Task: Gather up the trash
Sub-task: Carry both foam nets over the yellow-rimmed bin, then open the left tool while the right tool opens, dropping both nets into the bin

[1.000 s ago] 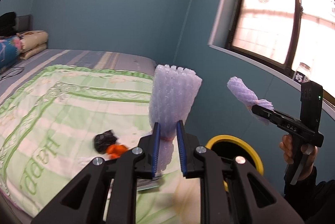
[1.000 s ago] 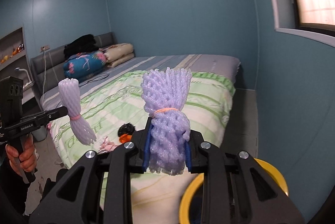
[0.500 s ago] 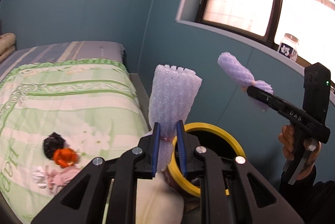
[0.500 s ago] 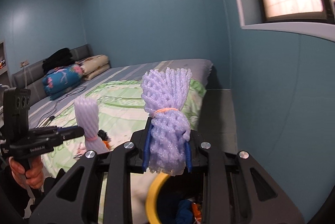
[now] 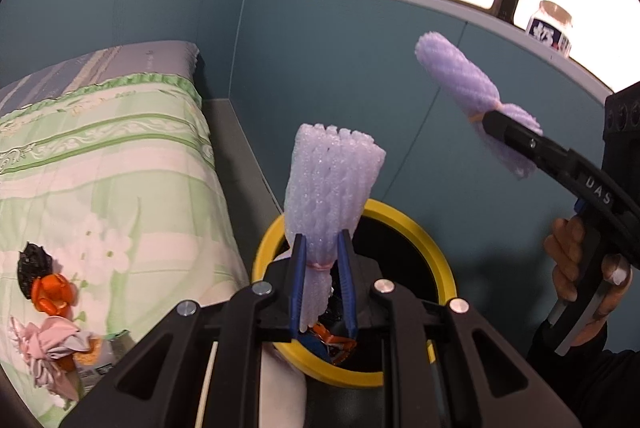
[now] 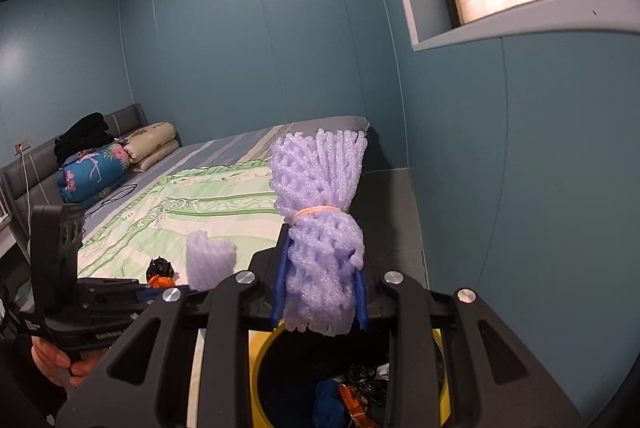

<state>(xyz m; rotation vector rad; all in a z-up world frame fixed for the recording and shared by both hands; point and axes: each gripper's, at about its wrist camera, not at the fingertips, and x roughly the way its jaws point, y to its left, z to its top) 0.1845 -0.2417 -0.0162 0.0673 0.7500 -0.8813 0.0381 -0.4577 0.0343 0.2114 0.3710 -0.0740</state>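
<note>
My left gripper [image 5: 322, 242] is shut on a purple foam net bundle [image 5: 332, 176] tied with a pink band. The bundle stands upright over a yellow-rimmed trash bin [image 5: 426, 242]. To the right, my right gripper [image 5: 494, 122], held by a hand, is shut on a second purple foam net [image 5: 460, 76] higher up. The right wrist view has that tied net [image 6: 320, 188] between the blue pads of the right gripper [image 6: 322, 260], just above the bin rim [image 6: 260, 352]. The left gripper [image 6: 160, 290] and its net [image 6: 210, 260] are at lower left. Black and orange scraps [image 5: 44, 280] lie on the bed.
A bed with a green quilt [image 5: 100, 168] runs beside the bin, with a pink crumpled piece [image 5: 52, 344] near its corner. The bin holds blue and orange wrappers [image 6: 352, 396]. A jar [image 5: 550, 28] stands on the window sill. The blue wall is close behind the bin.
Both views have swung from the bed toward the wall and dipped; the yellow bin now lies right under both grippers. Each gripper still holds its foam net.
</note>
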